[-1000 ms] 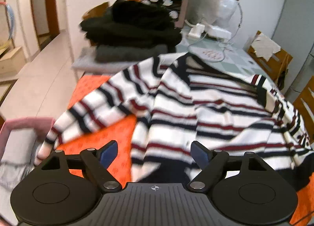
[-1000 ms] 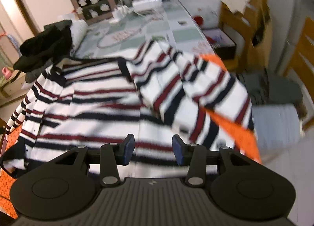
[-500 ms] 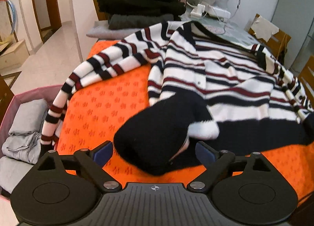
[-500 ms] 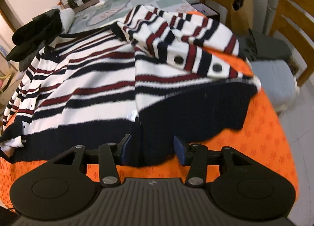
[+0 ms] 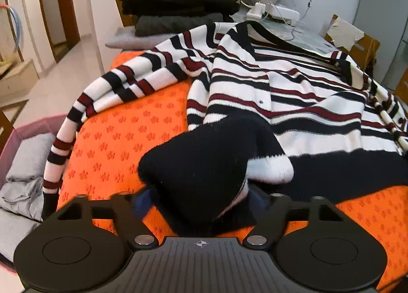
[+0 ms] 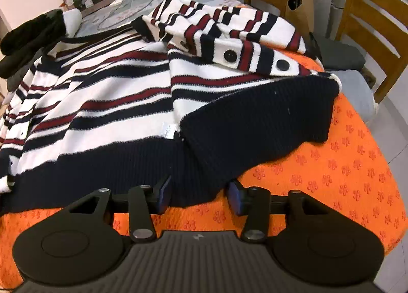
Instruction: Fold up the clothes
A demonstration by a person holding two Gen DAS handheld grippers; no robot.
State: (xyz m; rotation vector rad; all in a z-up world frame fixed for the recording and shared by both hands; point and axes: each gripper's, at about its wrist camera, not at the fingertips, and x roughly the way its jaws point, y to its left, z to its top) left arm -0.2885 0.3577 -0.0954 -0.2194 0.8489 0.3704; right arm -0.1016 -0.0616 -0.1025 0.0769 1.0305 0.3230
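The left claw [image 5: 201, 200] is spread wide around the bunched navy hem of the striped cardigan [image 5: 280, 94], though the cloth hides its pads, so contact is hard to tell; the right claw [image 6: 200, 195] also stands apart, the hem edge lying between its fingers. The cardigan is spread over the orange cloth [image 6: 331, 173] on the bench, one sleeve hanging toward a pink basket [image 5: 15, 140]. Behind lie folded dark clothes [image 5: 178, 5] and wooden chairs [image 6: 367, 20].

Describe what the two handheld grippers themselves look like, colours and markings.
Both the left gripper and right gripper are matte black, with ribbed bodies, two round discs, silver pivot screws, blue finger pads and a small white centre mark. No cables show.
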